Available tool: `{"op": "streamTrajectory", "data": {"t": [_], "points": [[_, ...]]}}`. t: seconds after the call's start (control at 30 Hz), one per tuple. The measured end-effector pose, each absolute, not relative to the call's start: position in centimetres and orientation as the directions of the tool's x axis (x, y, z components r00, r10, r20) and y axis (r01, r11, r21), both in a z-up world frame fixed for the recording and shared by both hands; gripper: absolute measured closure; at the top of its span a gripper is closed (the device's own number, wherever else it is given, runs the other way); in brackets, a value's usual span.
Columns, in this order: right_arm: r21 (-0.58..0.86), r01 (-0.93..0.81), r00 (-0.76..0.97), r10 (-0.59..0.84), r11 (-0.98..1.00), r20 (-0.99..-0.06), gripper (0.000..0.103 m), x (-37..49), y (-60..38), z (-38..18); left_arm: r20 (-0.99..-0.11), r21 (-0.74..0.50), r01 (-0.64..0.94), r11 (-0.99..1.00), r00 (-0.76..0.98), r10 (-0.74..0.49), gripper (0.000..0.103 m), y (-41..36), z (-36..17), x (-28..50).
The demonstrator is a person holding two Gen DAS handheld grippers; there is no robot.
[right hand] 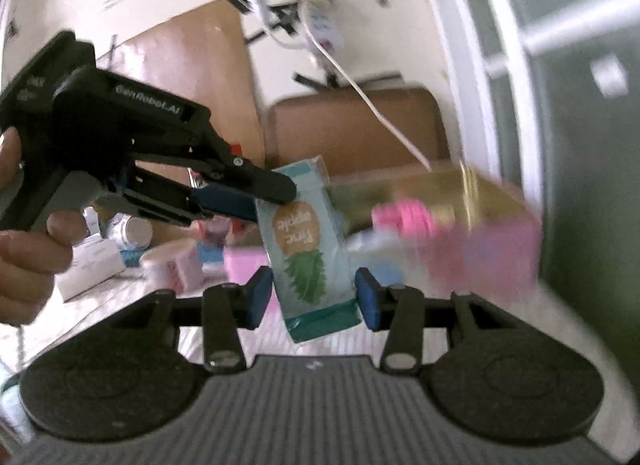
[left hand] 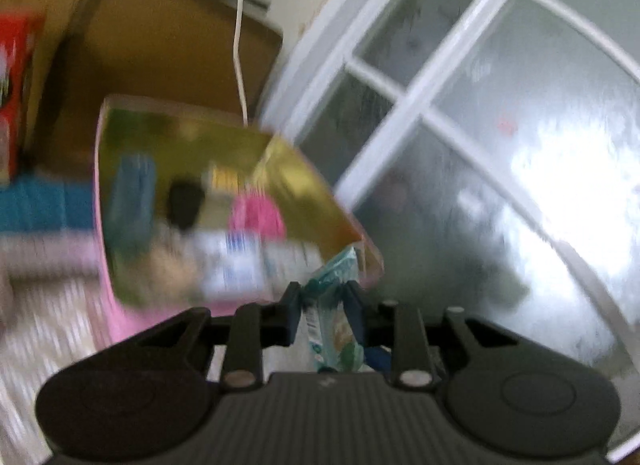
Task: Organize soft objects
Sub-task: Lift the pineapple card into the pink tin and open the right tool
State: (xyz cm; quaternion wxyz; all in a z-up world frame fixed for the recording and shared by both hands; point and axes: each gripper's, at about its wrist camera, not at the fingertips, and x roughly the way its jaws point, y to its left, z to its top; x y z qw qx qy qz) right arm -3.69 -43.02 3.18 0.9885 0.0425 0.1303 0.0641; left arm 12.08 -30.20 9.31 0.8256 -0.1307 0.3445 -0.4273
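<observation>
**Pouch gripped at both ends**

The left claw [right hand: 276, 189] is clenched on the top of the teal pouch [right hand: 310, 249]. The right claw [right hand: 314, 297] grips its lower sides. The pouch hangs upside down, near the pink box [right hand: 484, 249].

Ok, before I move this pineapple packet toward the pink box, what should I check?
1. Left gripper shut on the pineapple packet at its top edge: ok.
2. Right gripper pads pressing the packet's lower sides: cannot tell.
3. Packet looks uncrushed: ok.
4. Pink box open: ok.
5. Free room inside the box: cannot tell, too blurred.
</observation>
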Motion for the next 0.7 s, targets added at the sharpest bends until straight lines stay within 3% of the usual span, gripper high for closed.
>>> {"op": "streamTrajectory", "data": {"t": [0.13,0.3,0.43,0.5,0.6,0.7], "points": [[0.013,-0.148,0.952,0.146,0.989,-0.270,0.056,3.2,-43.9,4.9,-0.451,-0.466,0.606,0.645,0.465,-0.762,0.078,-31.4,10.7,16.3],[-0.029,-0.121,0.918,0.100,0.992,-0.384,0.056,11.2,-45.0,4.5,-0.522,-0.412,0.553,0.724,0.508,-0.685,0.077,-34.6,9.8,22.1],[-0.105,-0.062,0.891,0.008,0.993,-0.454,0.049,15.2,-44.9,3.7,-0.569,-0.290,0.518,0.805,0.583,-0.580,0.075,-36.6,8.7,24.3],[-0.101,-0.019,0.906,-0.026,0.995,-0.422,0.049,14.7,-45.0,3.7,-0.562,-0.241,0.528,0.815,0.609,-0.560,0.072,-36.7,8.5,23.6],[-0.039,-0.024,0.926,0.008,0.999,-0.378,0.049,11.9,-45.2,3.6,-0.543,-0.171,0.531,0.830,0.652,-0.529,0.059,-36.1,9.0,21.1],[0.002,-0.003,0.943,0.003,1.000,-0.332,0.049,8.7,-44.7,3.2,-0.539,-0.135,0.515,0.846,0.679,-0.499,0.054,-34.8,9.4,18.6]]}}
